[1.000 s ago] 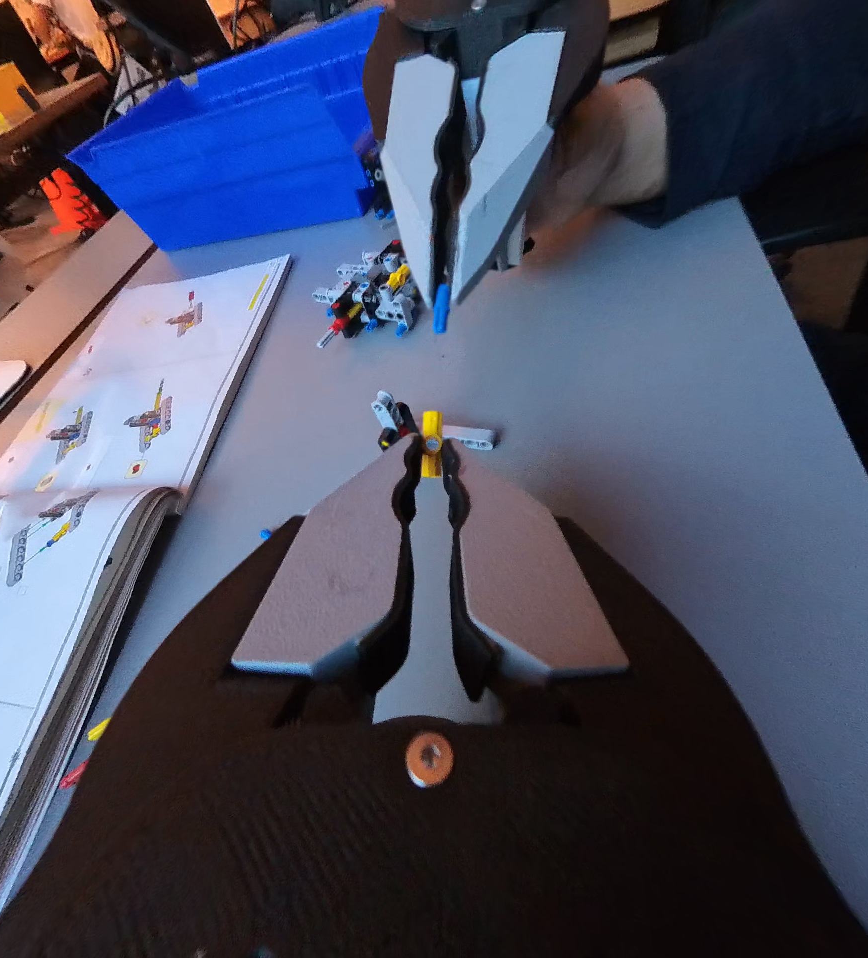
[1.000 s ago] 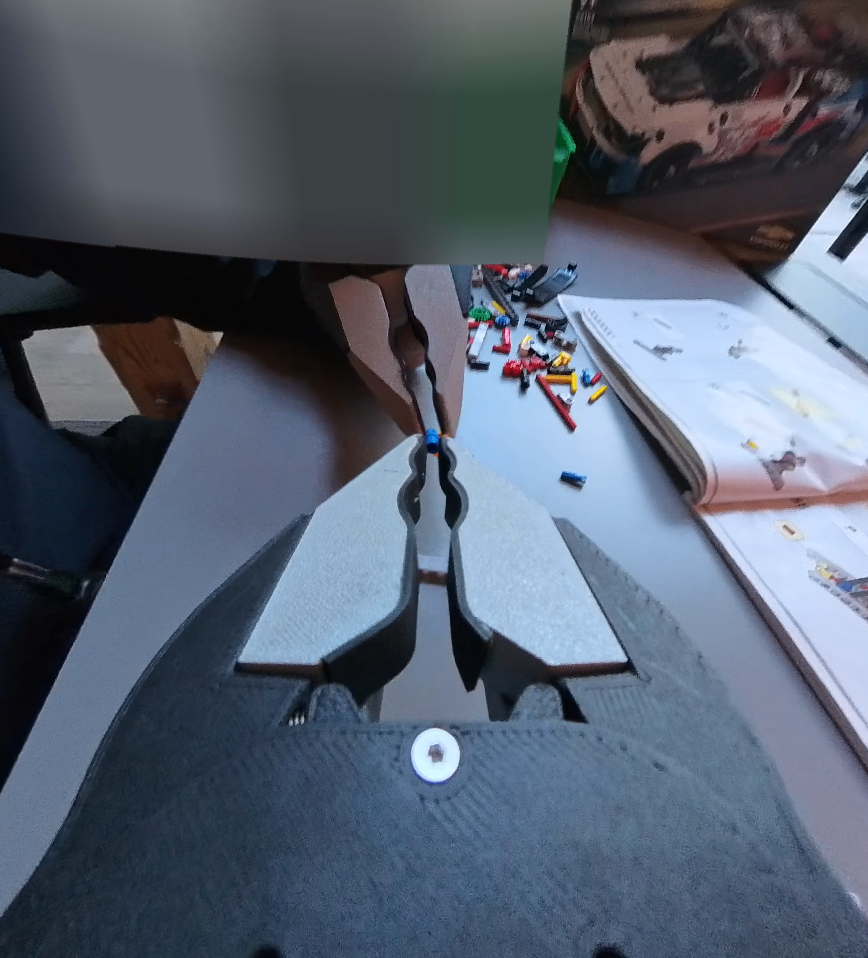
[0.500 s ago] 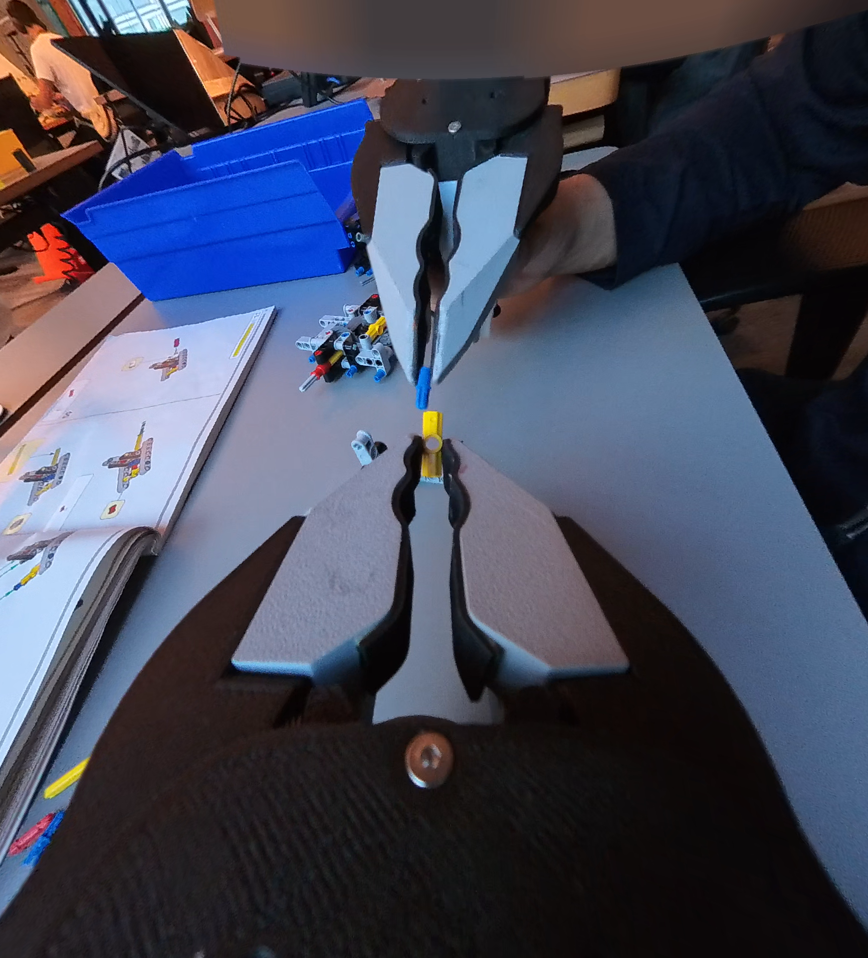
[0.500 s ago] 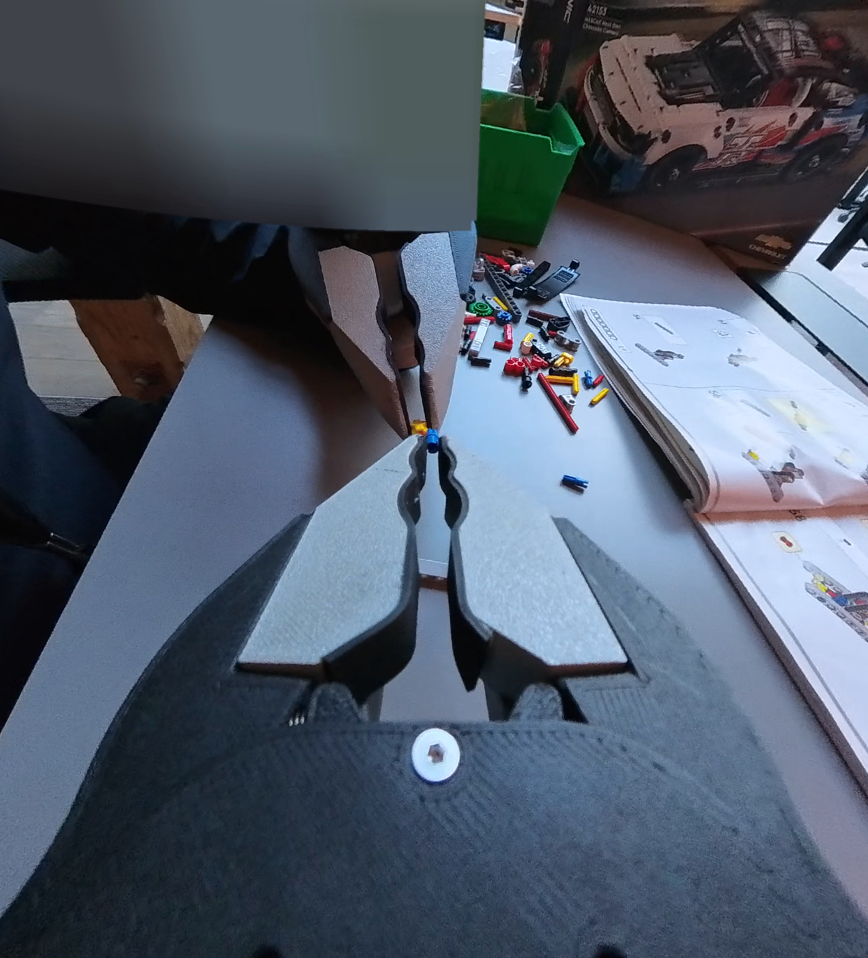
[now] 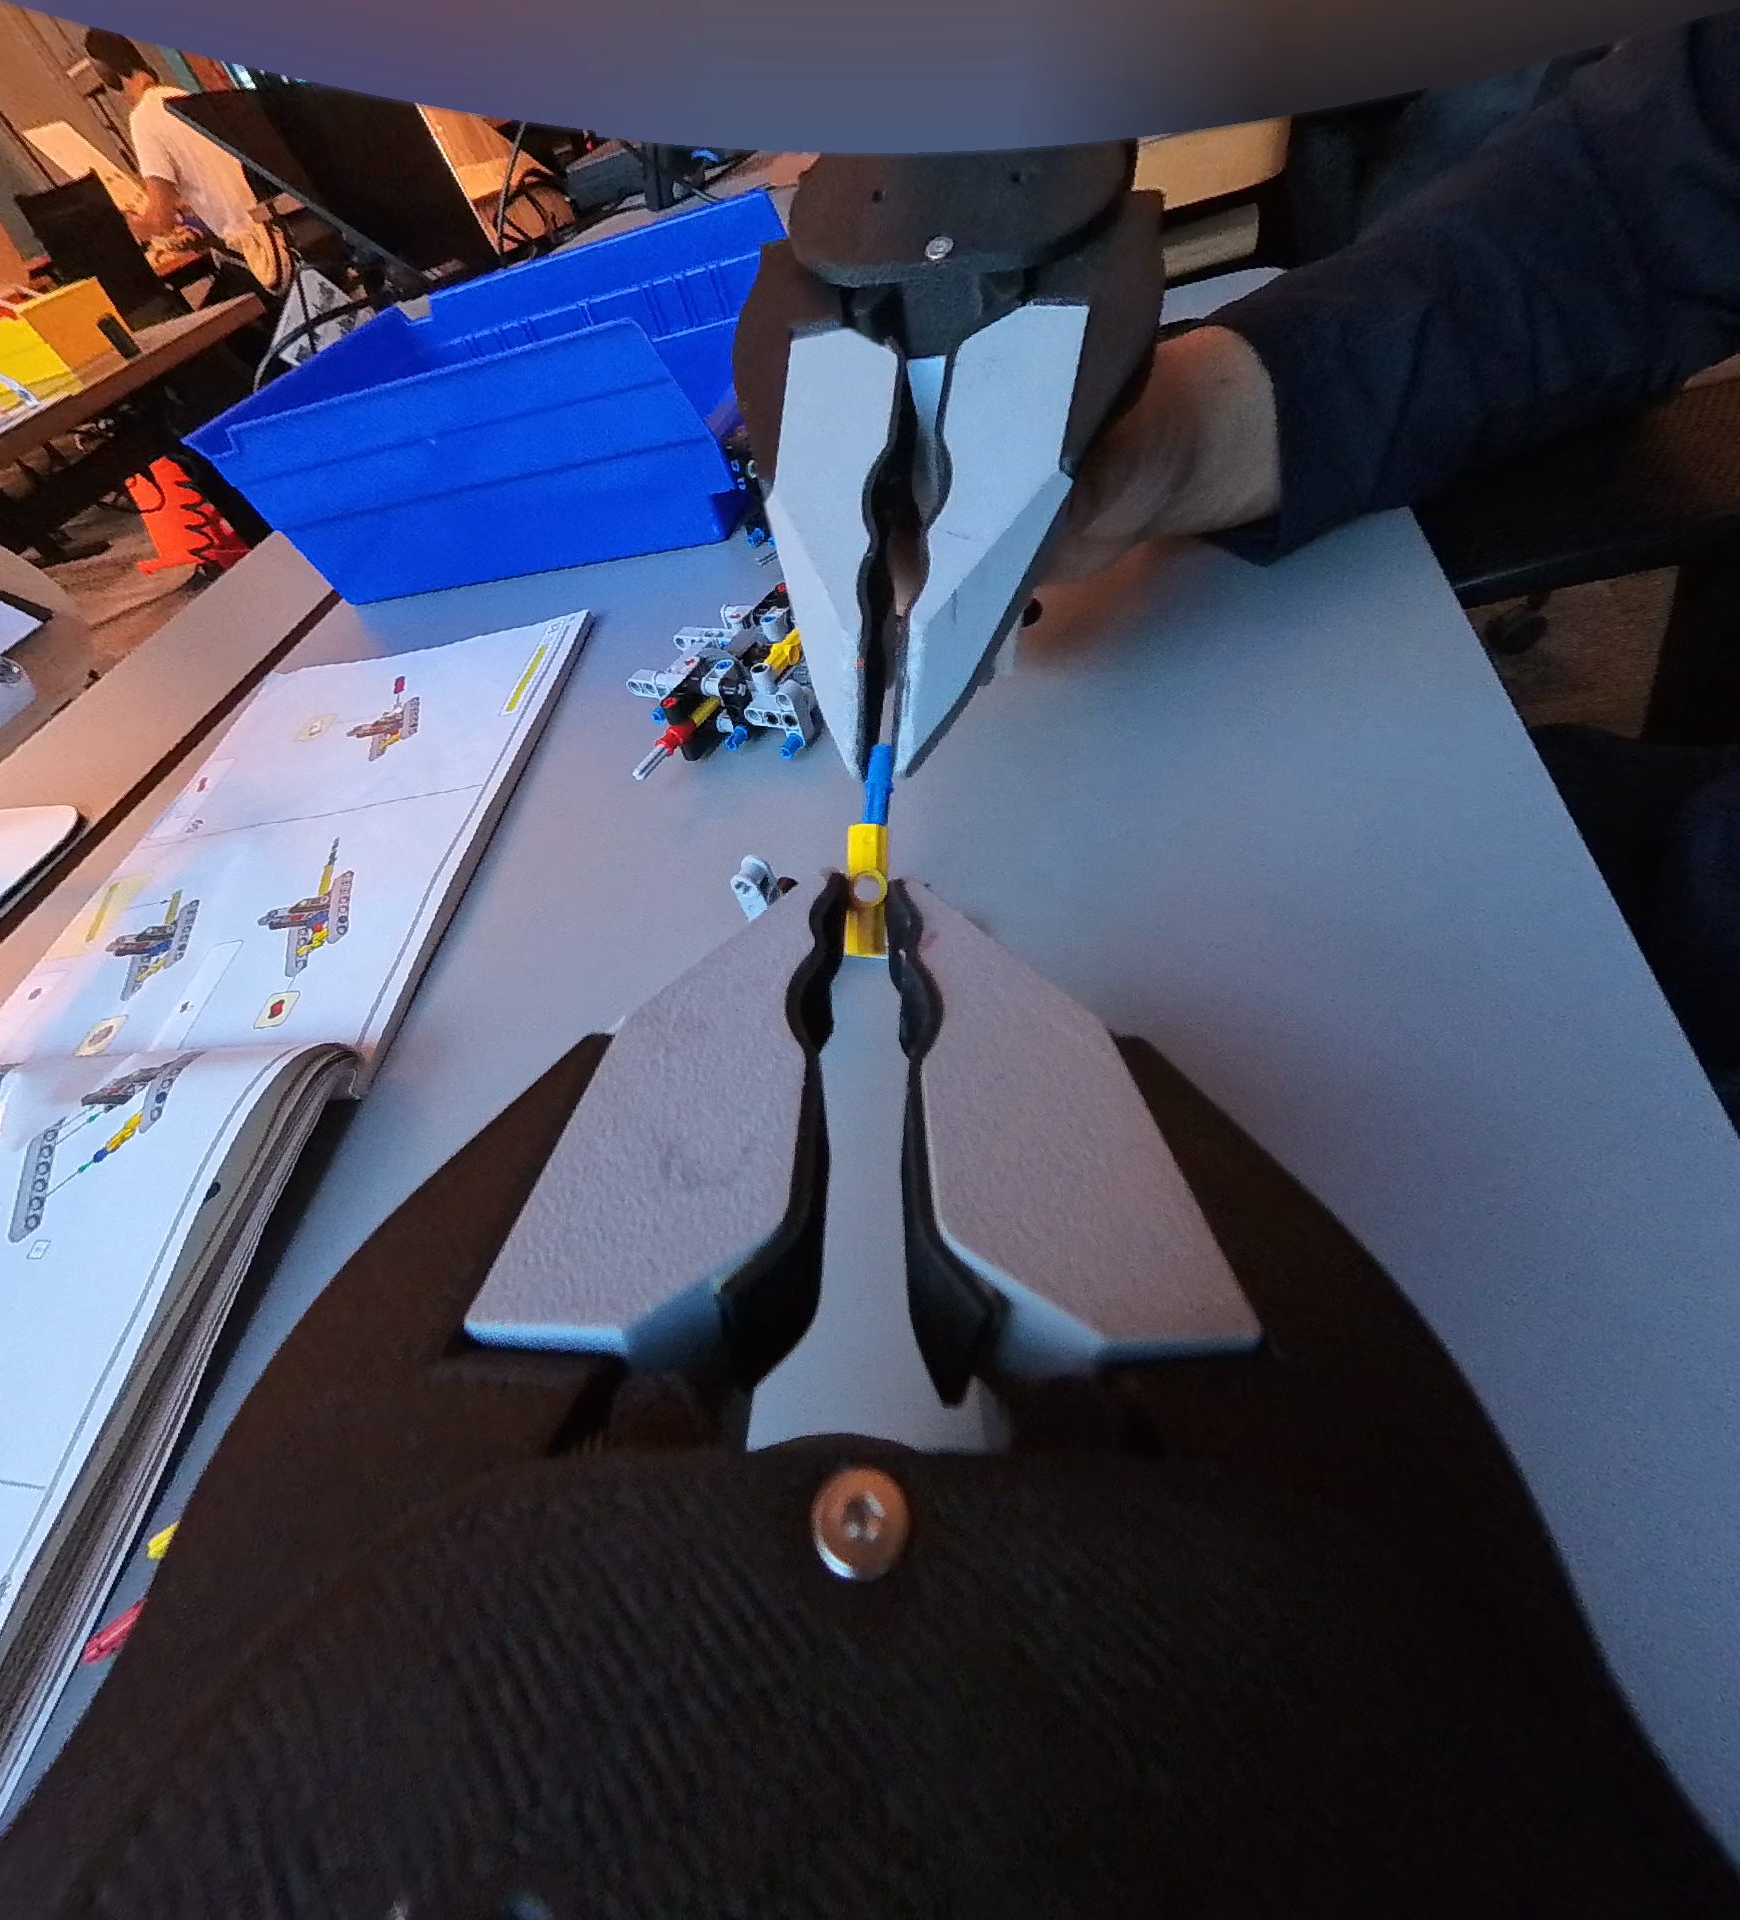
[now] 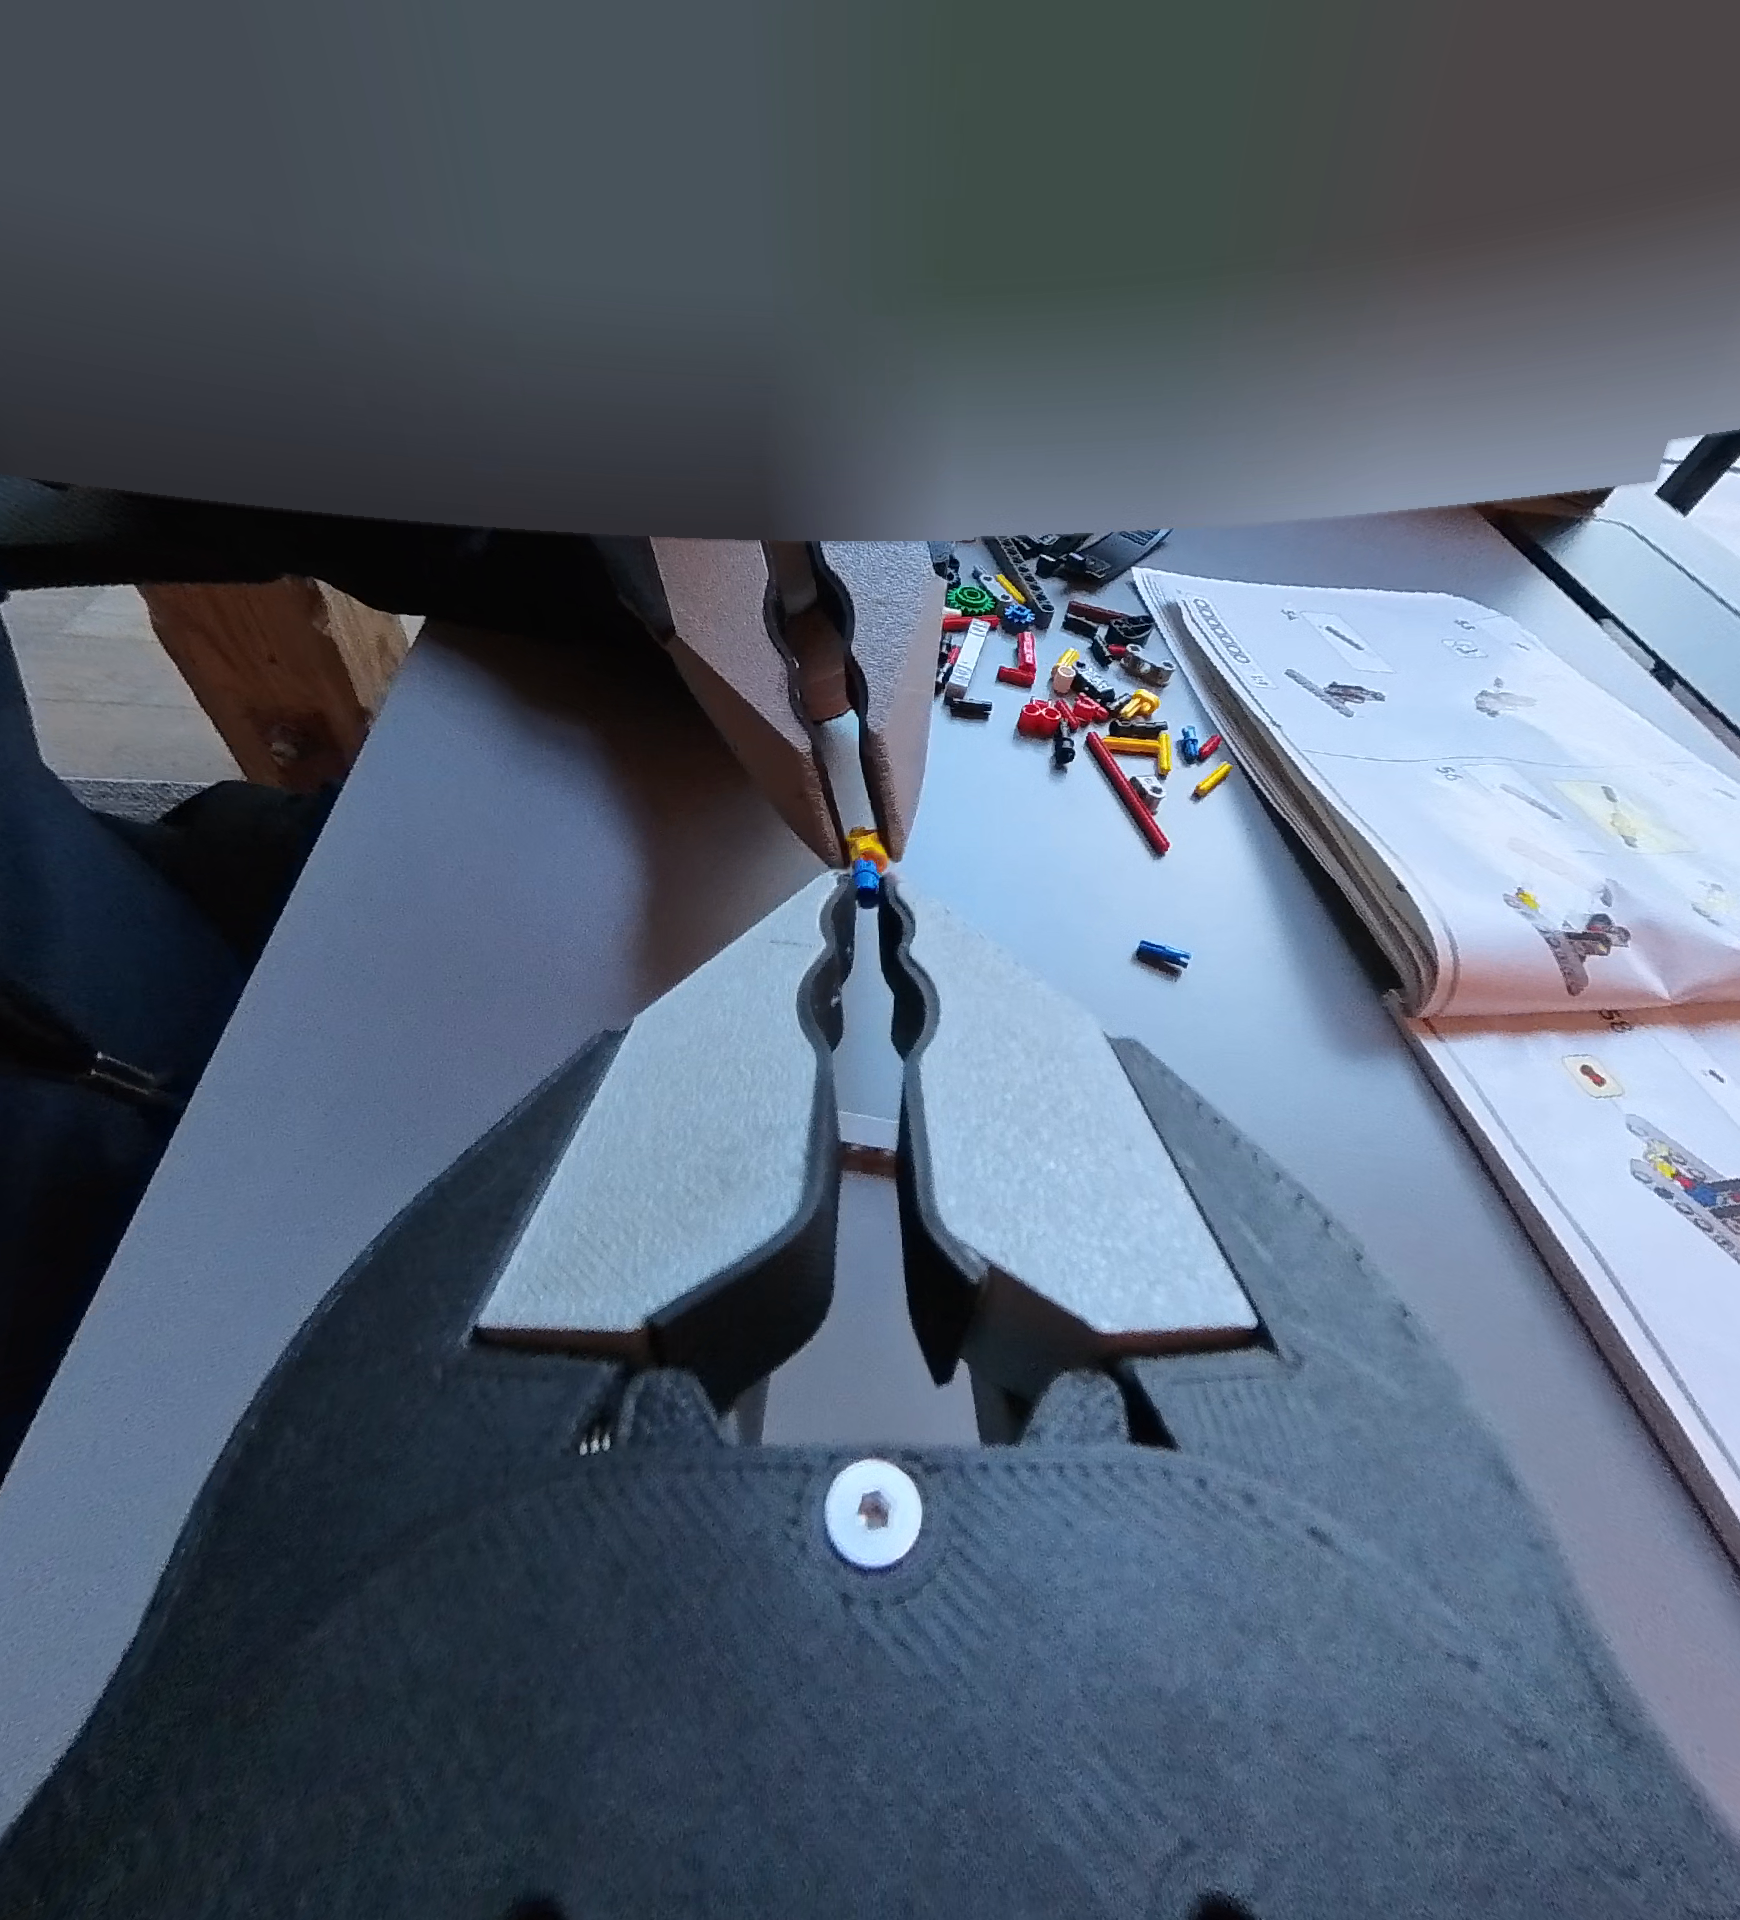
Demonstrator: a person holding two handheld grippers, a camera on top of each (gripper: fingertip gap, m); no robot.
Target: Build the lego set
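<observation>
Leftmost, an open instruction booklet [image 5: 253, 873] lies on the grey bench [image 5: 1261, 935], with a blue bin [image 5: 492, 457] behind it and a small block assembly [image 5: 731, 686] nearby. Centrally, the left gripper [image 5: 866, 909] has its jaws clamped on a yellow connector [image 5: 865, 883]. Opposite, the right gripper [image 5: 878, 764] has its jaws clamped on a blue pin [image 5: 878, 792], whose tip meets the connector's end. Loose pieces [image 6: 1084, 707] lie scattered beyond.

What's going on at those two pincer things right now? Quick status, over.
Left gripper clamped on yellow connector. Right gripper clamped on blue pin, pin tip at the connector's end. Nothing between them; loose parts lie off to the side.
</observation>
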